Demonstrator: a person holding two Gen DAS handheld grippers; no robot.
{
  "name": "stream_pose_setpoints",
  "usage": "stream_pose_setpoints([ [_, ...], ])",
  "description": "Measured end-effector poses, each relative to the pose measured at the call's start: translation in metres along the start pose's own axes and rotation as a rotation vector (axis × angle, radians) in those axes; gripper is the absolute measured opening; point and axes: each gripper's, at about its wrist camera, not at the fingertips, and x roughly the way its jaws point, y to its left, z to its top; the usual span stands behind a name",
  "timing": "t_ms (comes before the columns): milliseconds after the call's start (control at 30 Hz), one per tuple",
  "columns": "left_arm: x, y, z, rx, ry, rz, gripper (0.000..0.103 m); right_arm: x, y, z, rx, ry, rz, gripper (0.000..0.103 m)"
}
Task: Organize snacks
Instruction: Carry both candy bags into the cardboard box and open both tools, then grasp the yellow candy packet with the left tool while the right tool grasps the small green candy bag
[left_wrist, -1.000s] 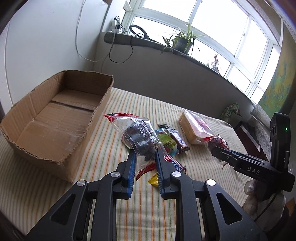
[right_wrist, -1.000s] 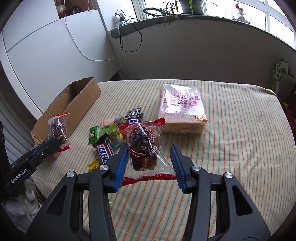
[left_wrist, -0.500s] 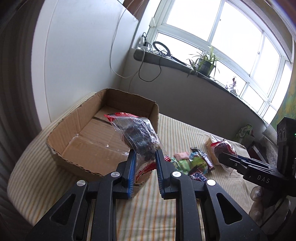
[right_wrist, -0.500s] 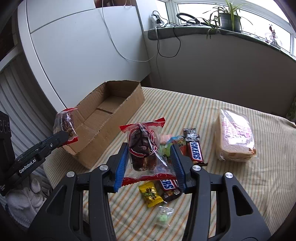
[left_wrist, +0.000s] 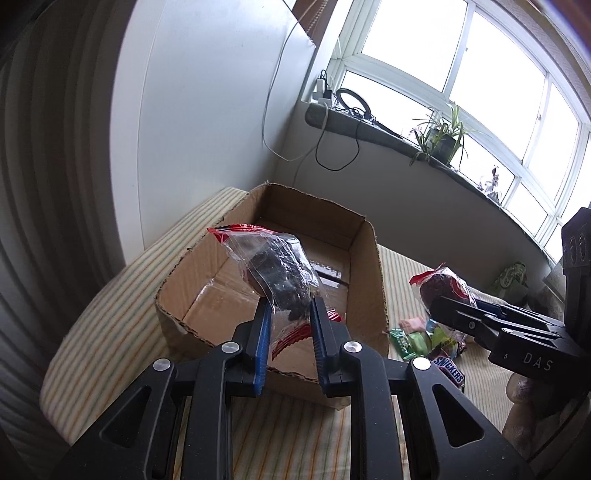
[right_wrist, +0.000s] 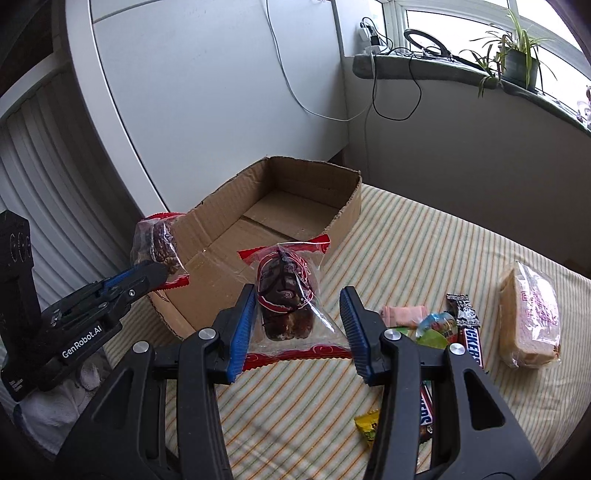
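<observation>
Left tongs: blue pads clamped on the lower part of a clear, red-edged snack packet holding a dark cake; packet stands up from the pads, long axis tilted up and to the left, red sealed end topmost, held in the air in front of the box. Right tongs: set wider, gripping a second clear packet with a dark brown cake; long axis roughly upright, red edge at top and bottom. Beyond both: open cardboard box on the striped counter, taped floor bare. Right of box: loose Snickers bars, small bright wrappers, bagged sliced bread farthest right.
</observation>
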Motion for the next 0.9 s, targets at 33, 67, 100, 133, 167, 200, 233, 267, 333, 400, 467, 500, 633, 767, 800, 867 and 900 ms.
stream_pose_setpoints([
  [33,0.001,0.003,0.001,-0.001,0.0,0.004,0.019,0.003,0.003,0.002,-0.005,0.002,0.004,0.048],
  [67,0.002,0.005,0.002,-0.002,0.001,0.008,0.019,0.005,0.006,0.003,-0.009,0.004,0.008,0.048],
  [100,0.003,0.007,0.003,-0.002,0.001,0.013,0.019,0.008,0.009,0.004,-0.015,0.007,0.013,0.048],
  [133,0.004,0.009,0.004,-0.002,0.0,0.018,0.019,0.009,0.013,0.005,-0.021,0.009,0.017,0.048],
  [167,0.005,0.012,0.005,-0.004,0.0,0.022,0.019,0.012,0.016,0.006,-0.027,0.011,0.02,0.048],
  [200,0.006,0.014,0.007,-0.007,0.0,0.023,0.019,0.014,0.018,0.007,-0.031,0.014,0.024,0.048],
  [233,0.007,0.016,0.007,-0.007,0.0,0.026,0.02,0.015,0.022,0.007,-0.035,0.017,0.029,0.048],
  [267,0.008,0.017,0.008,-0.004,0.0,0.031,0.02,0.018,0.024,0.008,-0.039,0.021,0.034,0.048],
  [333,0.008,0.02,0.009,-0.004,-0.003,0.039,0.02,0.022,0.03,0.008,-0.049,0.028,0.047,0.048],
  [400,0.008,0.022,0.011,-0.012,-0.003,0.036,0.024,0.026,0.035,0.009,-0.059,0.032,0.048,0.048],
  [467,0.006,0.022,0.013,-0.01,-0.013,0.039,0.029,0.03,0.037,0.009,-0.061,0.037,0.05,0.048],
  [500,0.005,0.023,0.013,-0.011,-0.017,0.045,0.035,0.031,0.038,0.01,-0.061,0.04,0.052,0.049],
  [633,-0.001,0.026,0.016,-0.028,-0.037,0.051,0.038,0.034,0.043,0.01,-0.077,0.041,0.055,0.052],
  [767,-0.006,0.031,0.016,-0.039,-0.047,0.059,0.038,0.028,0.042,0.01,-0.072,0.016,0.044,0.07],
  [800,-0.008,0.032,0.016,-0.039,-0.05,0.061,0.038,0.026,0.04,0.01,-0.068,0.015,0.045,0.07],
  [867,-0.01,0.032,0.017,-0.039,-0.056,0.063,0.038,0.022,0.037,0.01,-0.059,0.012,0.047,0.07],
  [900,-0.012,0.032,0.017,-0.04,-0.058,0.062,0.038,0.02,0.035,0.009,-0.056,0.011,0.046,0.07],
])
